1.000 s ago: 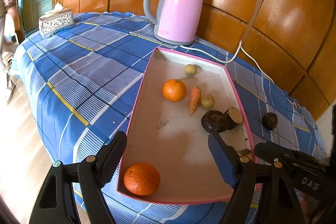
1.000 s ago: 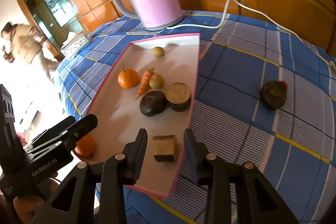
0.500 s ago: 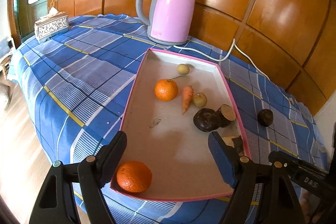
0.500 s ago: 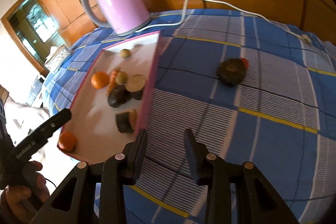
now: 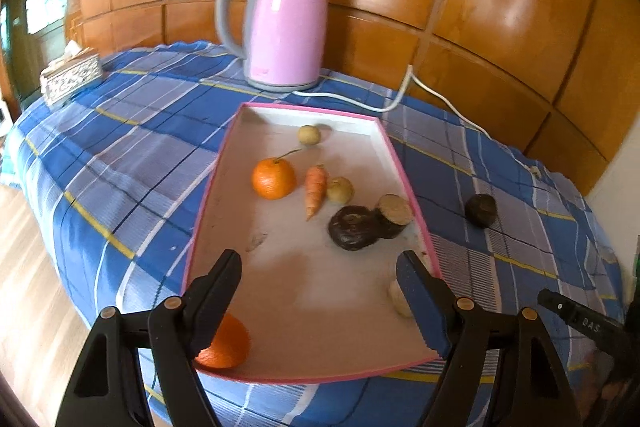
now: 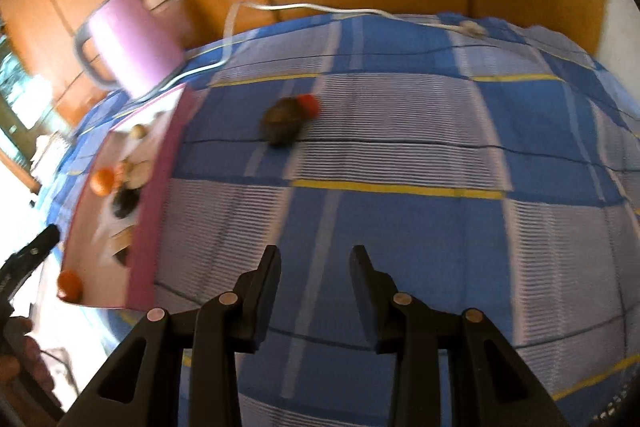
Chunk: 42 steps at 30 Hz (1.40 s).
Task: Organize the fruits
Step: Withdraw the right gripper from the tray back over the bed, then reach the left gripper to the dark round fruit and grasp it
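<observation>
So the one piece not sorted yet is the dark round fruit (image 6: 282,123), sitting alone on the blue plaid tablecloth (image 6: 400,227), well apart from the pink-rimmed tray (image 5: 404,183). It has something red at one end; the blur makes it hard to tell what. Everything else is already in the tray: two oranges (image 5: 273,178), a small carrot (image 5: 315,189), a couple of little pale round things and some dark chunky pieces near the right rim.

The right gripper (image 6: 316,267) is over bare cloth on the near side of that fruit, jaws only a little apart with nothing between them. The left gripper (image 5: 320,283) hangs over the near end of the tray, spread wide and empty.

Looks like the step in hand is the reach for the stray. To do it well, the person would probably want to spread the right jaws wider first, since the fruit looks broader than the gap, come down over its middle and squeeze gently so it doesn't roll away. The kettle cord (image 6: 304,9) lies further back, so it shouldn't interfere.
</observation>
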Each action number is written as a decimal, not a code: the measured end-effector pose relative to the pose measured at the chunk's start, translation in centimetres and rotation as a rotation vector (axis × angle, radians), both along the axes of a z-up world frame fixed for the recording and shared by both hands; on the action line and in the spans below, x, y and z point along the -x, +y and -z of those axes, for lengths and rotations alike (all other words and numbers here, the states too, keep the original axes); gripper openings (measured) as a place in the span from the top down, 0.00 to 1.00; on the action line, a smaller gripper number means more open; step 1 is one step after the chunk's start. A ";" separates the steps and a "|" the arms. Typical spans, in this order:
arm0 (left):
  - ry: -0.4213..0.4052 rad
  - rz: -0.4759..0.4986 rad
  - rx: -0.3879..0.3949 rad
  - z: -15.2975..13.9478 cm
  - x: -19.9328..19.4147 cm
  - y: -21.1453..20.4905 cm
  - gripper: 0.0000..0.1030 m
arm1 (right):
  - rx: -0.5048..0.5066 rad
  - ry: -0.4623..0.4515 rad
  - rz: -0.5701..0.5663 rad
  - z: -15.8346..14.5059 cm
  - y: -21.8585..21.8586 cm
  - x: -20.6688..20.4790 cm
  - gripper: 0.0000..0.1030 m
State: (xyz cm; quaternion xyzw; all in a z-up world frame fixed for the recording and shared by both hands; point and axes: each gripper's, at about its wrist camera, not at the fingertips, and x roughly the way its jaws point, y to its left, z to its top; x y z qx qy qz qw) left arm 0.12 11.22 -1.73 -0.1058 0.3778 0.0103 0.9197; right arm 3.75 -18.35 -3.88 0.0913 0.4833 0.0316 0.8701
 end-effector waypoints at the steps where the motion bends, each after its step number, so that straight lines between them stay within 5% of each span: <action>1: 0.002 0.018 -0.003 -0.1 -0.2 -0.4 0.22 | 0.009 0.001 0.025 0.1 -0.8 0.2 0.65; 19: -0.004 0.262 -0.087 -1.7 -3.1 -8.5 0.22 | 0.112 0.007 0.317 1.1 -9.4 2.7 0.65; 42: 0.055 0.397 -0.086 -0.3 -6.5 -15.1 0.22 | 0.176 -0.024 0.400 1.7 -11.6 3.5 0.64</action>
